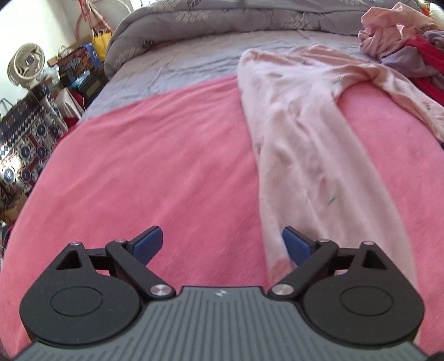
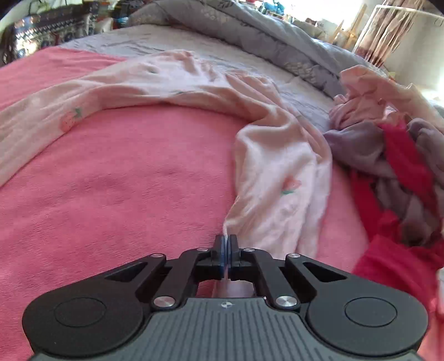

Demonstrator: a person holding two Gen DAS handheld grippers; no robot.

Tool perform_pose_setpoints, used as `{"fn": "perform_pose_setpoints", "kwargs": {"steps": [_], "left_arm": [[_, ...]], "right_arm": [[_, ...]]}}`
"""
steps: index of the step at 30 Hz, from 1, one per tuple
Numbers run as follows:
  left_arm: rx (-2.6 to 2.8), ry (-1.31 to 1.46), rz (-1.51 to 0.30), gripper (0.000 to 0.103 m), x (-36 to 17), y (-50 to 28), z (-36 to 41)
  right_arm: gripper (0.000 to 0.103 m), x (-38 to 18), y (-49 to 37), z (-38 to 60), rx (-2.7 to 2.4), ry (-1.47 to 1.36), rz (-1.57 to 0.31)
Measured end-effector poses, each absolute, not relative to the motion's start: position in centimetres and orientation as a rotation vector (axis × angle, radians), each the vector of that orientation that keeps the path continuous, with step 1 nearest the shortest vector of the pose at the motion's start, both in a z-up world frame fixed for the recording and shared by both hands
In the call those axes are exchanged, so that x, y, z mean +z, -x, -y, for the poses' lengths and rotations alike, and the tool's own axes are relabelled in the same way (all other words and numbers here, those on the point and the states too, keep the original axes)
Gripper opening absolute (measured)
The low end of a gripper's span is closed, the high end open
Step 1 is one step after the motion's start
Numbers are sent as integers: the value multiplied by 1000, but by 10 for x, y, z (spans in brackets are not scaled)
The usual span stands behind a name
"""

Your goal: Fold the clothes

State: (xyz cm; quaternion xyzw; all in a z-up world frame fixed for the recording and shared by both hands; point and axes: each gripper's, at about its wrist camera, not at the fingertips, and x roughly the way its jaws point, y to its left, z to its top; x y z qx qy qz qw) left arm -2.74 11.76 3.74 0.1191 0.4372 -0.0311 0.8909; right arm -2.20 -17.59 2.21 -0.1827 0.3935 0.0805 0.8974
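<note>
One pale pink garment (image 1: 302,138) lies spread on the pink blanket (image 1: 155,166) covering the bed | right gripper (image 2: 228,244): jaws clamped on garment's near edge | left gripper (image 1: 223,244): jaws apart, empty, above blanket beside garment's near end | one heap of clothes (image 2: 394,155) just right of garment | one grey duvet (image 1: 222,16) beyond | one fan (image 1: 26,64) off bed, far left

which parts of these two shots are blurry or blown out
Left wrist view: the pale pink garment and pink blanket are motion-smeared, while the open left tongs stay sharp. Right wrist view: the window area at top right is blown out, and the cloth beside the shut right tongs smears; both views bend at the edges.
</note>
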Motion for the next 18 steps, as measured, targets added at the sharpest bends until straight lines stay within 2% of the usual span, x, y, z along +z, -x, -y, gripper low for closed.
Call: {"fn": "perform_pose_setpoints", "kwargs": {"steps": [3,5,8,9,10,12,15,16,17,18], "left_arm": [[-87,-210,-904,99,33,32,-129],[-87,-212,-902,100,34,32,-129],[-91,-236,-890,100,37,35,-125],[-97,-246,-885,100,38,37,-123],[-106,-255,-882,100,39,39,-122],[-118,-298,-881,100,39,44,-118],[-117,-356,-883,100,35,47,-113],[-116,-356,-885,100,36,48,-114],[-116,-358,-886,100,36,48,-113],[-116,-362,-884,100,38,50,-113]], "right_arm": [[4,47,63,153,415,310,-784],[4,60,90,127,549,363,-767],[11,67,109,100,686,312,-790],[21,67,107,93,725,240,-812],[39,67,103,87,751,172,-834],[54,61,86,76,732,70,-866],[54,45,49,62,679,-91,-940],[47,38,38,59,648,-141,-969],[36,33,29,57,618,-176,-991],[12,32,27,55,589,-168,-993]]}}
